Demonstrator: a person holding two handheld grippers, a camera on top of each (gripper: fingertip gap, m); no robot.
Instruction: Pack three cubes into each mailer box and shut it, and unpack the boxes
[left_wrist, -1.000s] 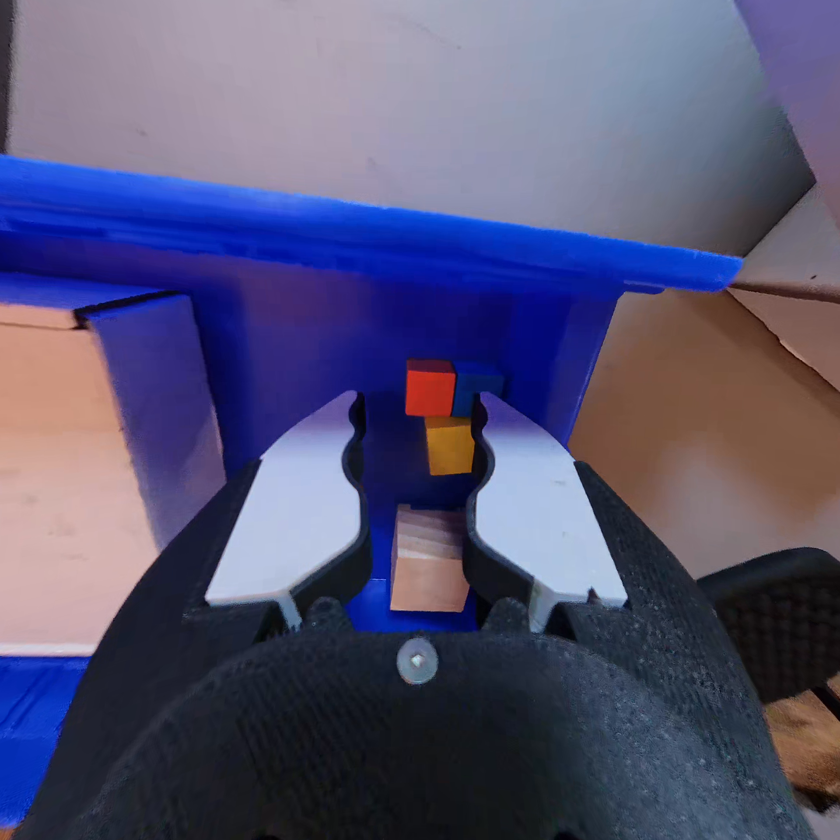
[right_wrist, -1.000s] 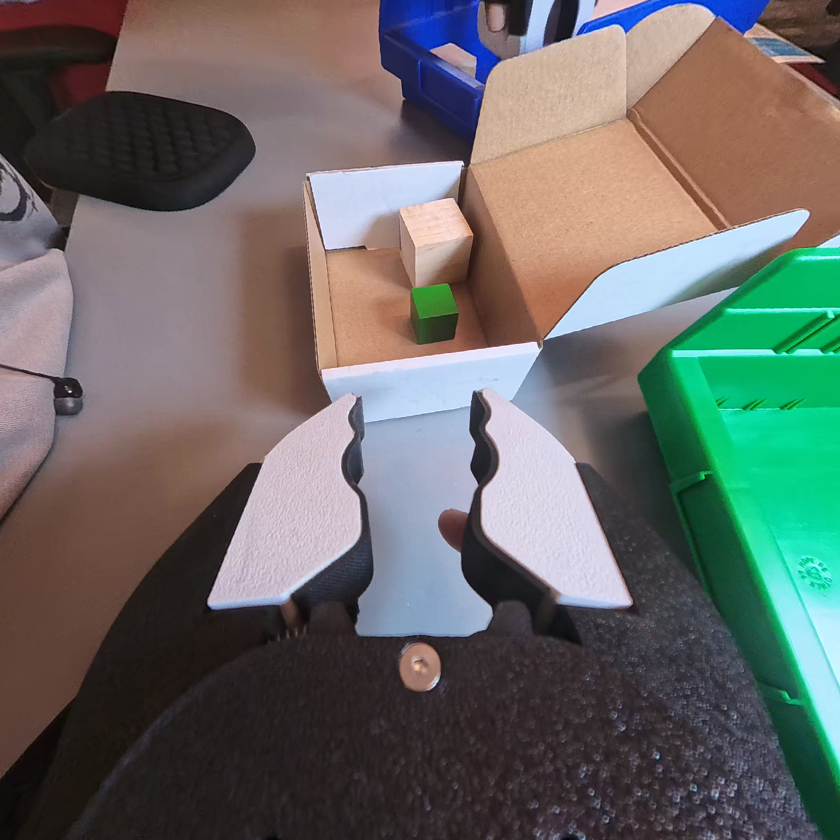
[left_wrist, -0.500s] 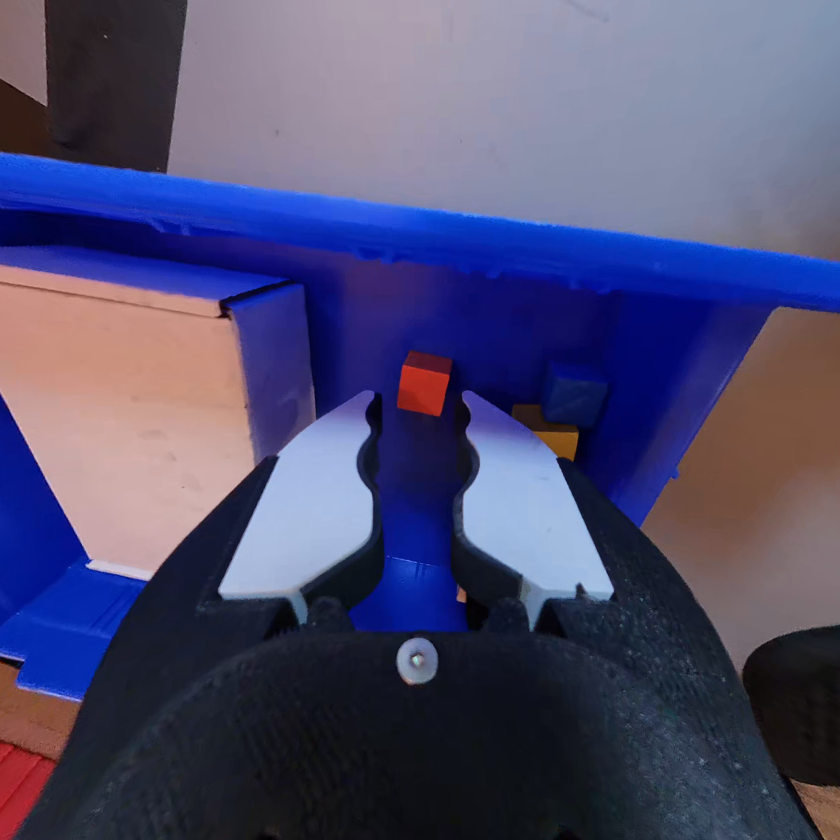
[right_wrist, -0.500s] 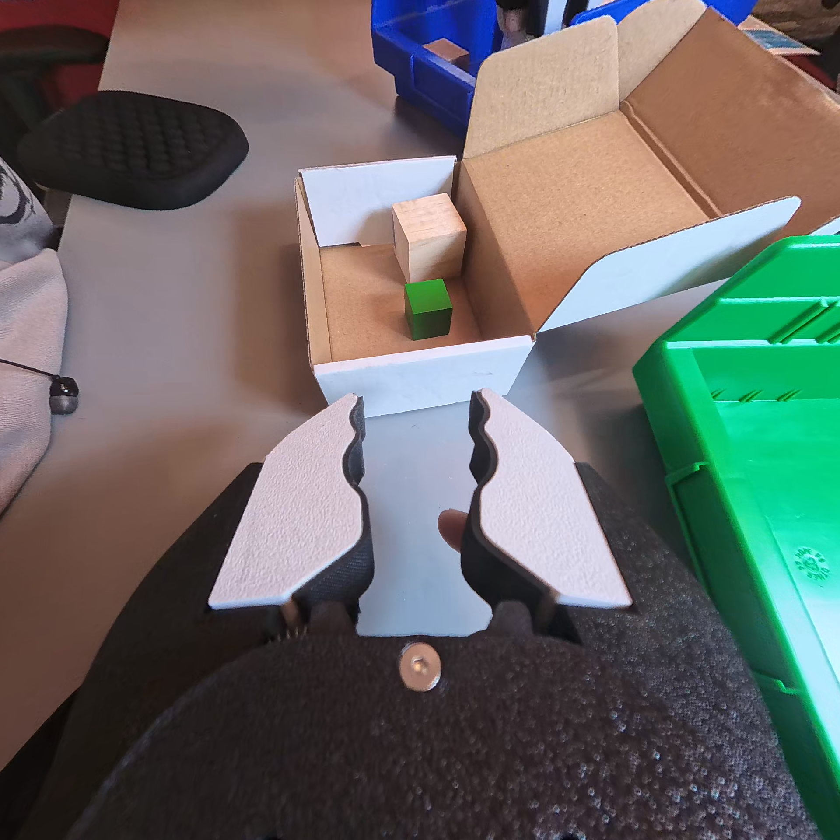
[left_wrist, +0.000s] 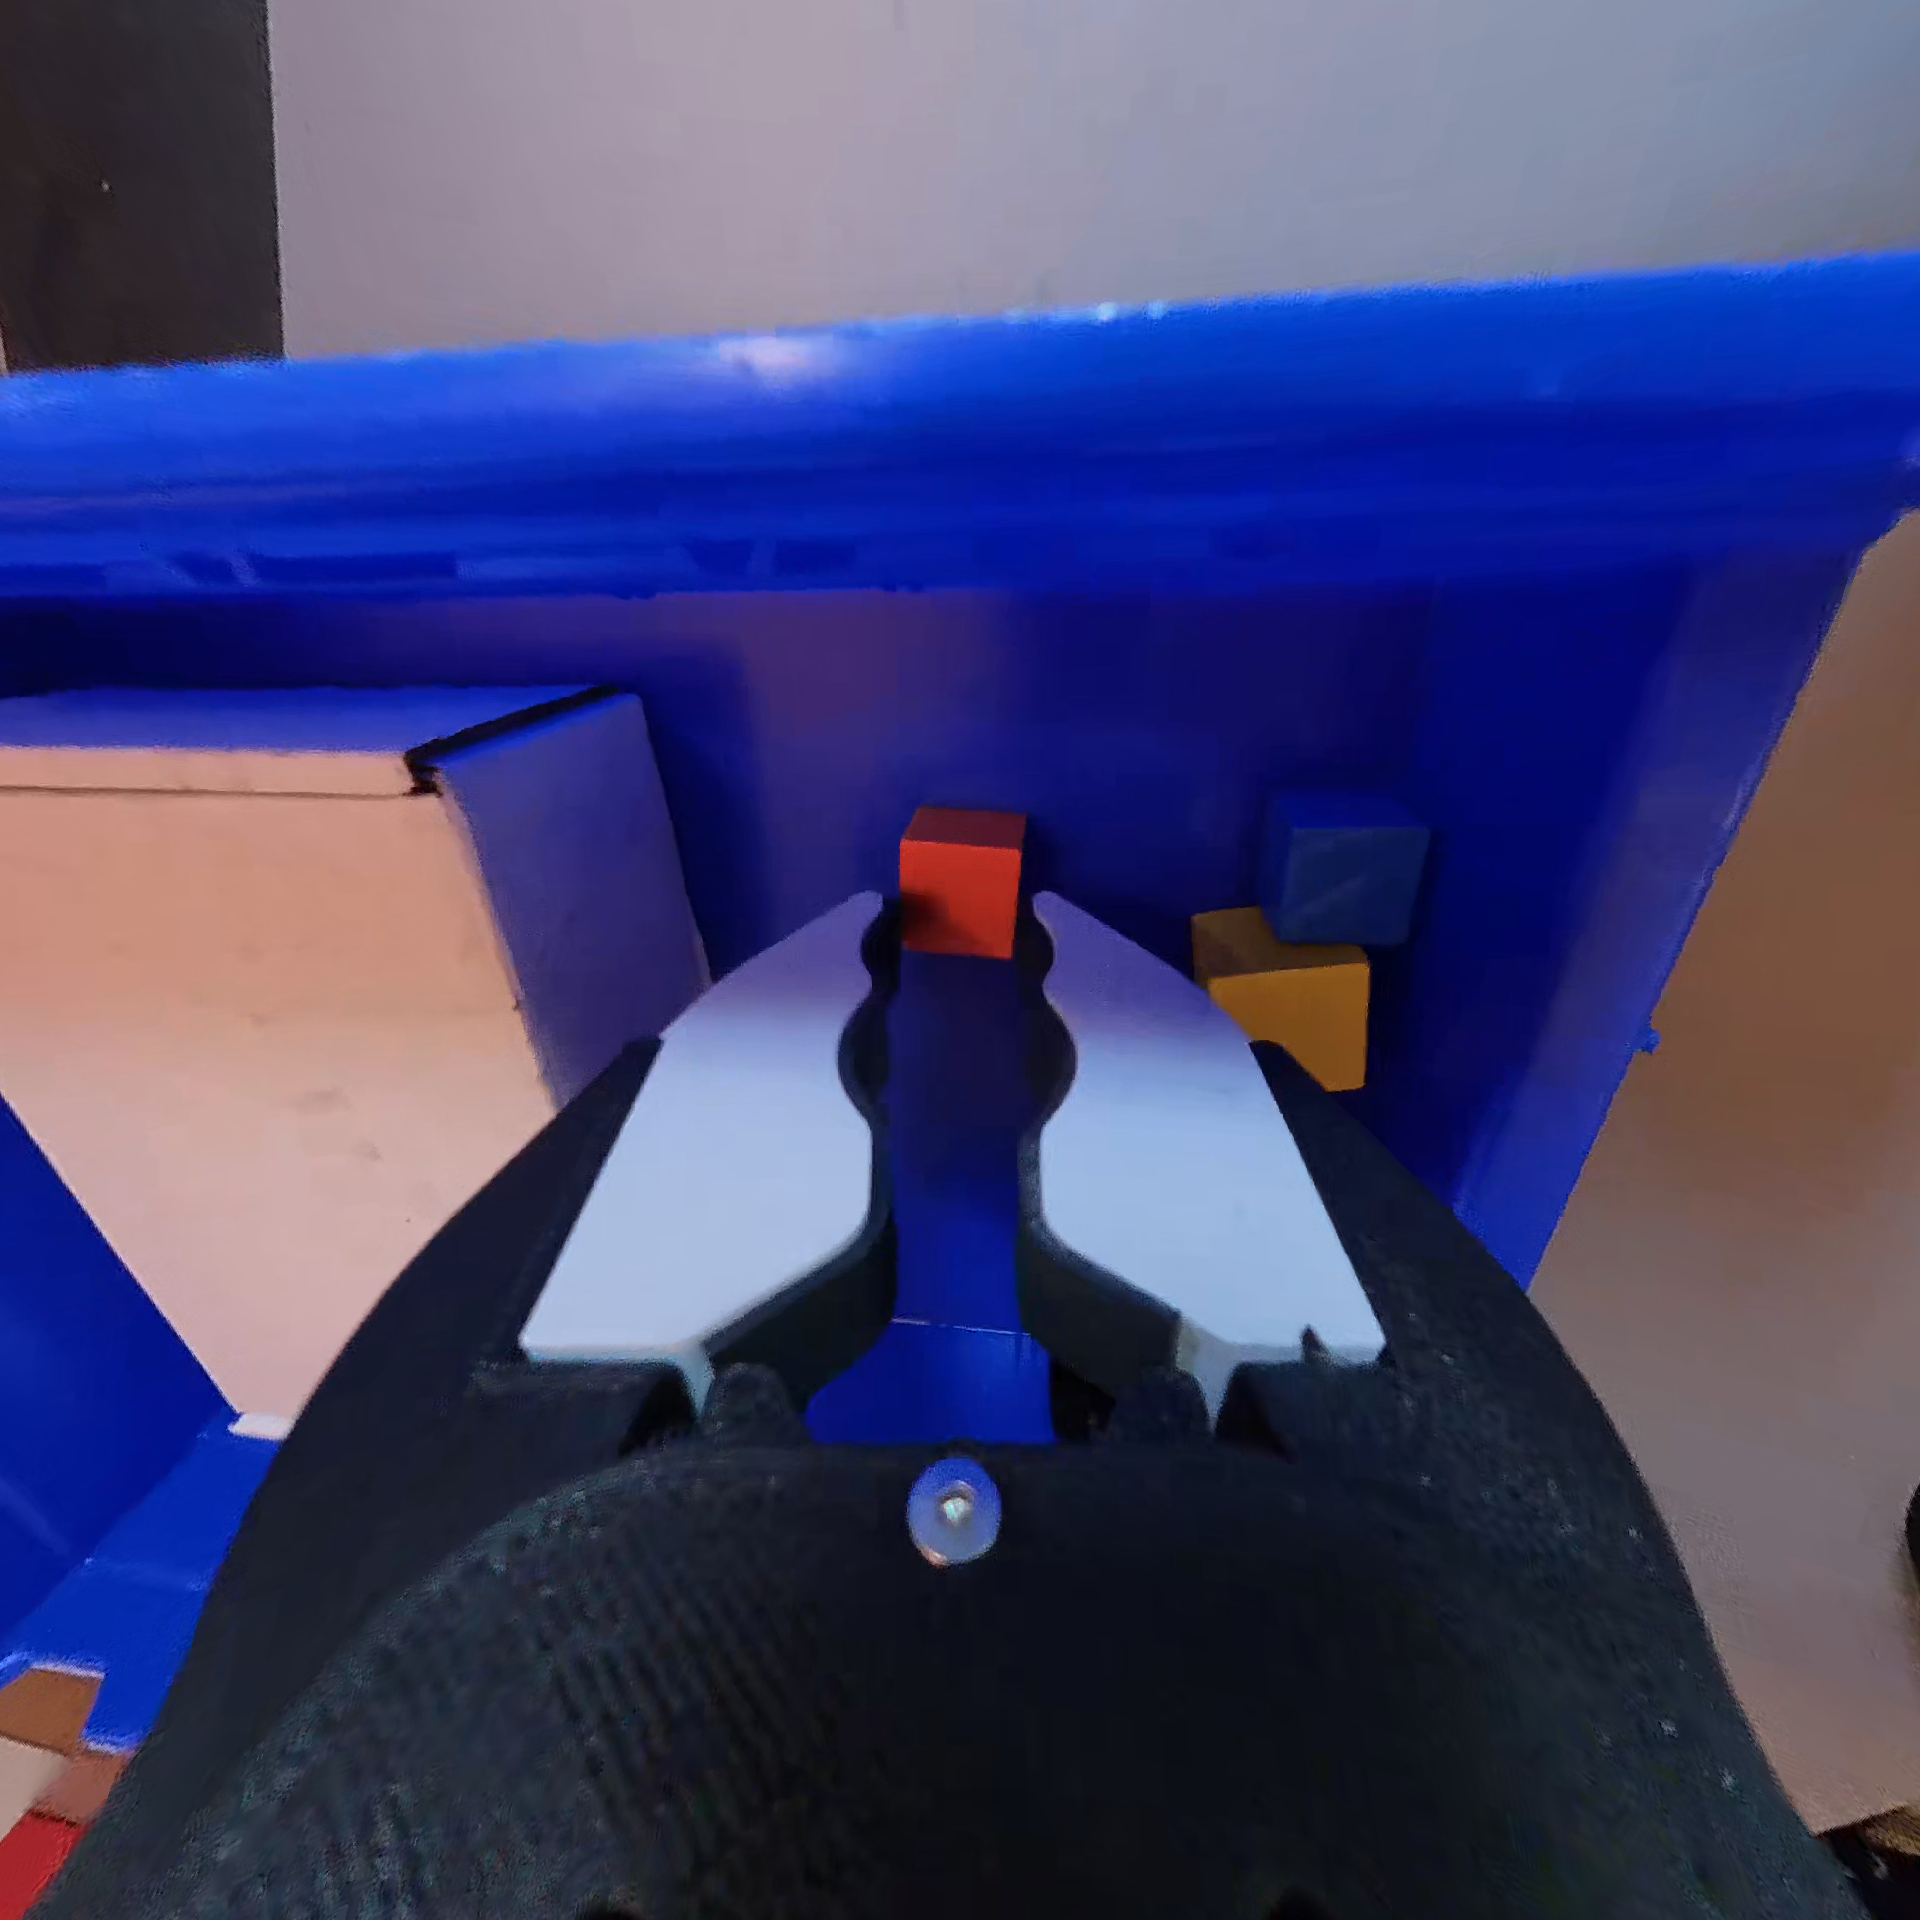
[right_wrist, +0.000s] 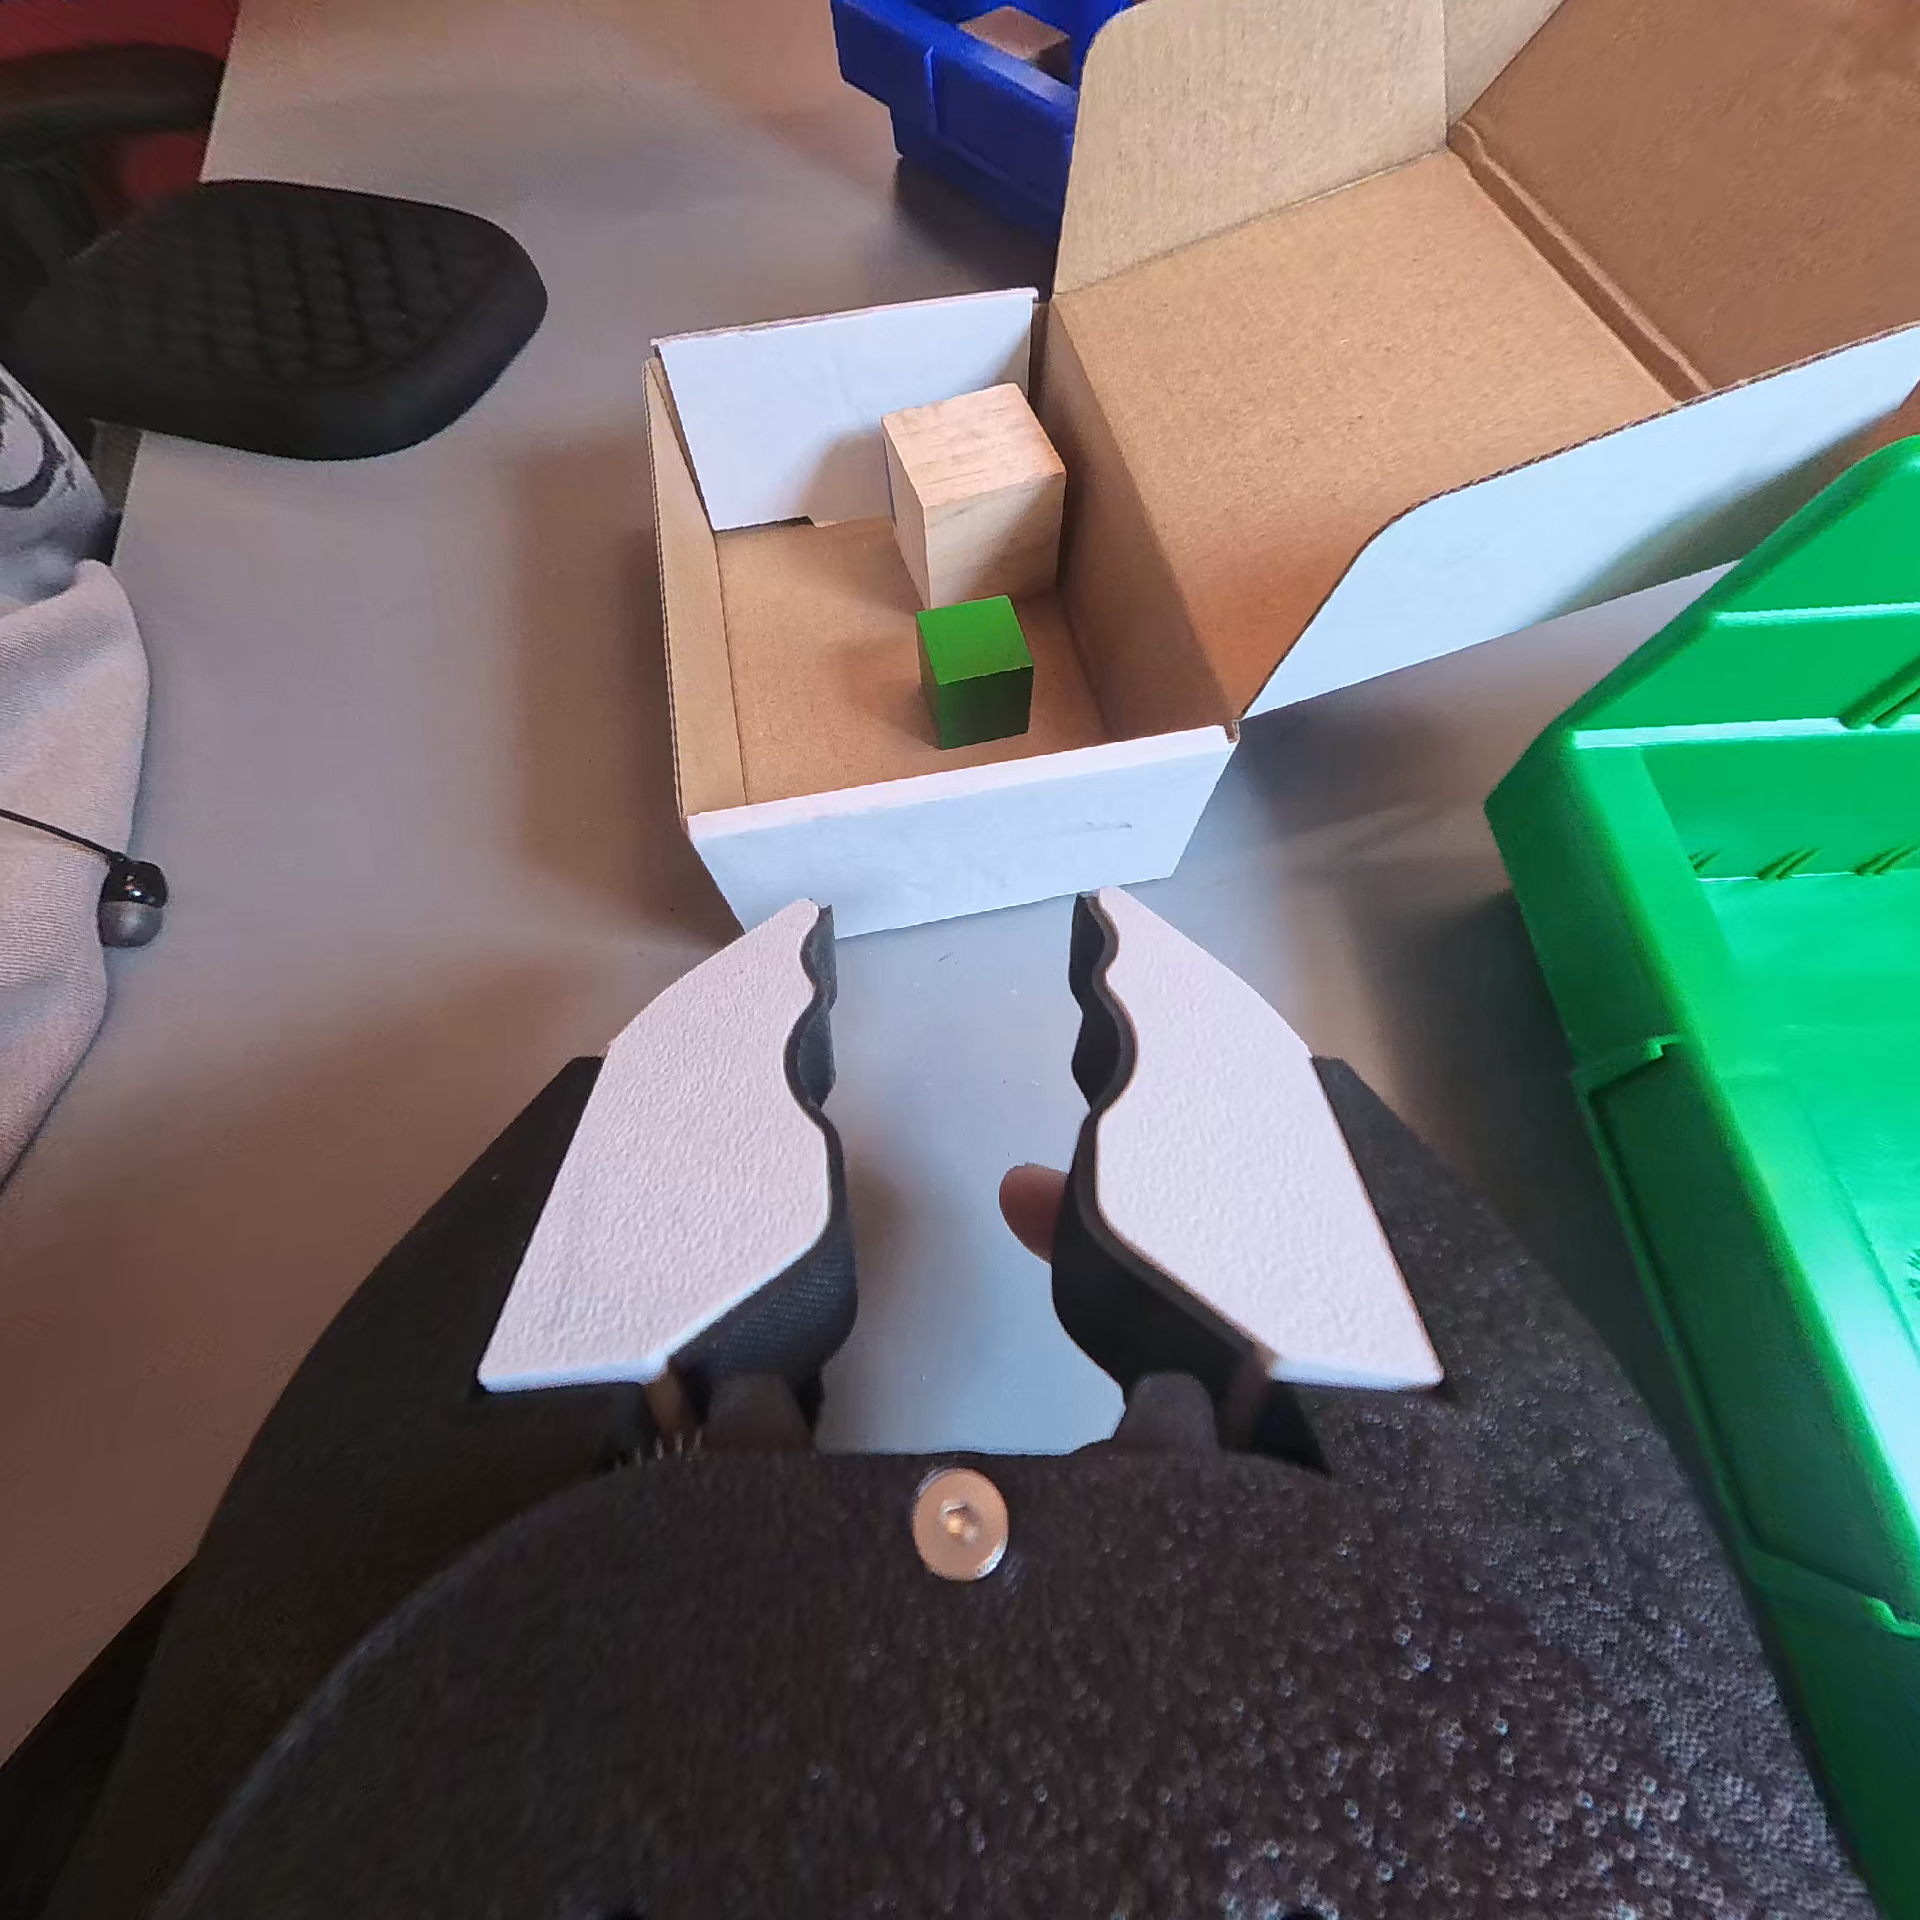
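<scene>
The left gripper (left_wrist: 958, 914) is reaching down into the blue bin (left_wrist: 935, 447), its two white fingers spread apart with the red cube (left_wrist: 958, 896) sitting right at the tips, between them; whether the pads touch its sides I cannot tell, and a clear gap of blue floor shows behind it, so nothing is clamped. The cube rests close to the bin's far wall. Off to the right of the fingers lie a yellow cube (left_wrist: 1288, 997) and a blue cube (left_wrist: 1342, 868), the blue one propped against the yellow one's top, both tucked in the bin's corner. To the left stands a closed white mailer box (left_wrist: 260, 987) inside the same bin. The right gripper (right_wrist: 948, 914) hangs above the grey table (right_wrist: 416, 727), pointing forward and down, fingers parted and holding nothing, its tips just short of the front wall of the open mailer box (right_wrist: 956, 842). Inside that box a plain wooden cube (right_wrist: 971, 488) stands at the back by the raised lid, and a green cube (right_wrist: 972, 670) sits just in front of it. A green bin (right_wrist: 1714, 1039) lies to the right, a black pad (right_wrist: 281, 312) to the far left.
</scene>
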